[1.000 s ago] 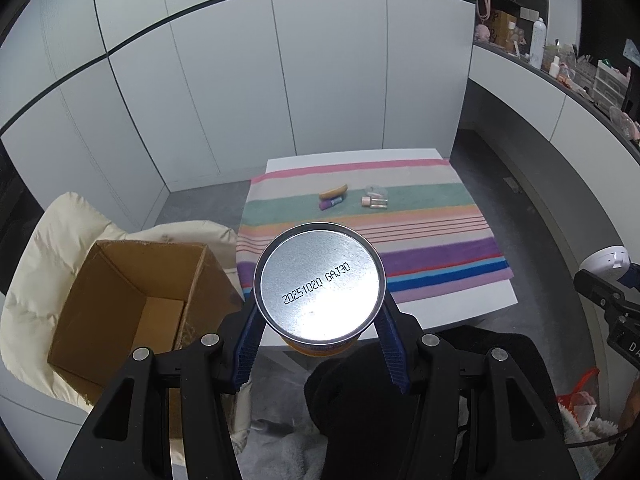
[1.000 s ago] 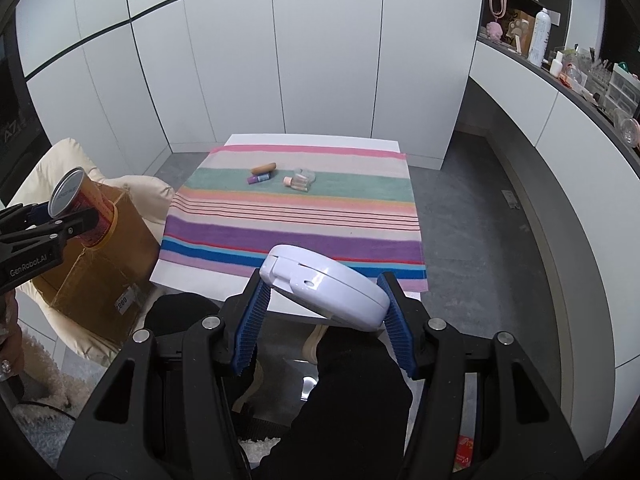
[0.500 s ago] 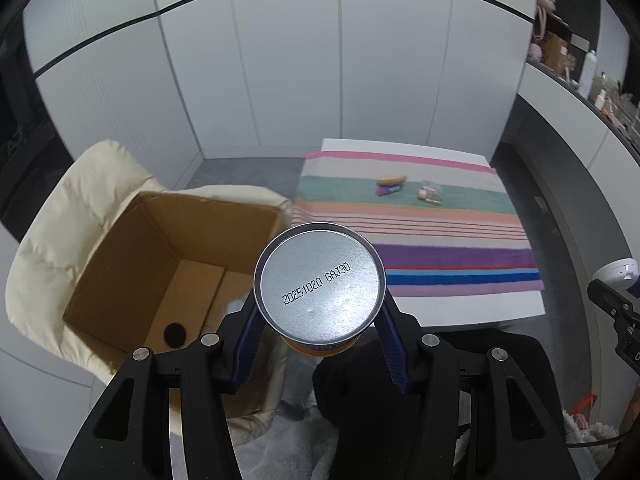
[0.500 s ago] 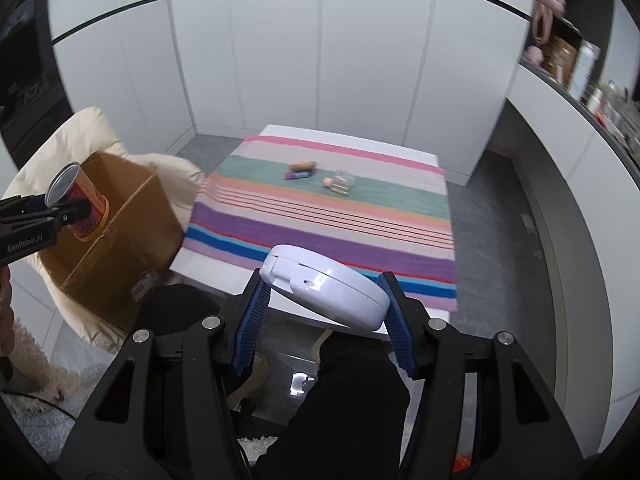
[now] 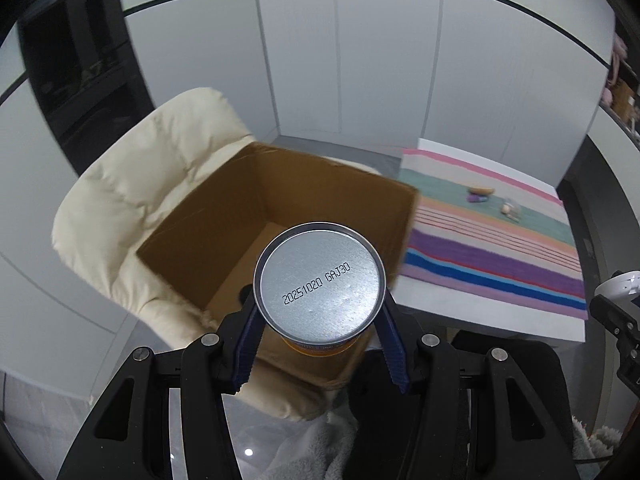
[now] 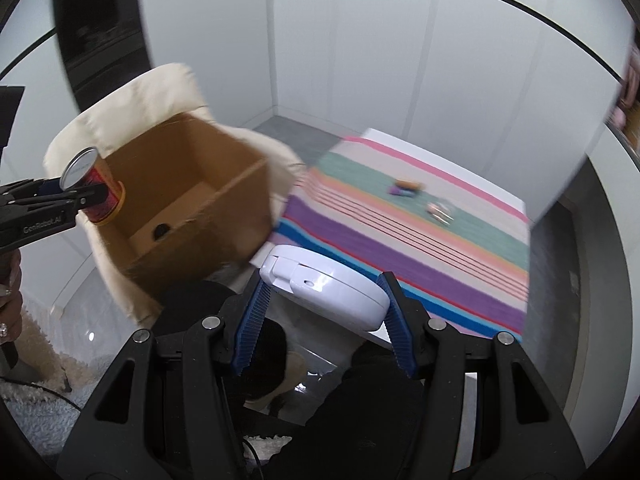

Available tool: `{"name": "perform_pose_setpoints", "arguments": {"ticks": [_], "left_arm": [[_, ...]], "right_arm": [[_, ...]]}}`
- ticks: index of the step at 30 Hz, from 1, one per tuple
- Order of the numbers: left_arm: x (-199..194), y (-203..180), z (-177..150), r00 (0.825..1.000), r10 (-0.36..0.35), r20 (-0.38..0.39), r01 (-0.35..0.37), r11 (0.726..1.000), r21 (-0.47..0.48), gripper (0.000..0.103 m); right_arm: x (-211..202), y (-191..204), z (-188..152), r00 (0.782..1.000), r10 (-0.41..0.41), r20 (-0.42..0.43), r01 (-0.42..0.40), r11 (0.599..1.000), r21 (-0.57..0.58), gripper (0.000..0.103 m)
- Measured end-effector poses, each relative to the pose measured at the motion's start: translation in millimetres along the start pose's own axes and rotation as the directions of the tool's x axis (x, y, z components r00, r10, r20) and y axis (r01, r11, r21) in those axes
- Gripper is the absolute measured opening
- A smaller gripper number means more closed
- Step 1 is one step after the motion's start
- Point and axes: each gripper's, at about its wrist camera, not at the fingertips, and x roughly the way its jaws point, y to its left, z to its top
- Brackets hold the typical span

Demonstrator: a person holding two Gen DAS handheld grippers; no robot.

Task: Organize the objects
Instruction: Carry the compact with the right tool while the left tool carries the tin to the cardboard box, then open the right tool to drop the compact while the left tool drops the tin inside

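Both hands have swung from the table (image 5: 480, 312) toward the cardboard box (image 5: 256, 200), left gripper (image 5: 320, 312) clamping the can (image 5: 318, 284), right gripper (image 6: 324, 300) clamping the white case (image 6: 328, 288), so drop-off looks next.

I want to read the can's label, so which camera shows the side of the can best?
The right wrist view: the can appears side-on in the left gripper, its red and orange wall visible, though small and blurred. The left wrist view shows mainly its silver end with a printed code.
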Motion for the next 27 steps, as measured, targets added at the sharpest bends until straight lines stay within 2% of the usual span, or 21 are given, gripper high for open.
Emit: {"name": "perform_pose_setpoints", "arguments": {"ticks": [6,12,21,27], "left_arm": [[-4,43,-15,0.998,0.069,-0.008,-0.069,0.995,-0.073,0.055],[-2,68,-22,0.995,0.101,-0.022,-0.103,0.987,-0.121,0.055],[16,69,-16,0.994,0.105,-0.026,-0.107,0.989,-0.107,0.055],[42,78,-6,0.989,0.138,-0.047,-0.143,0.982,-0.119,0.055]], "right_arm": [[11,58,16,0.994,0.11,0.006,-0.108,0.987,-0.118,0.058],[19,99,25,0.987,0.159,-0.003,-0.156,0.966,-0.204,0.058],[41,116,34,0.985,0.173,-0.025,-0.175,0.958,-0.23,0.058],[68,123,48,0.984,0.175,-0.037,-0.179,0.956,-0.235,0.058]]}}
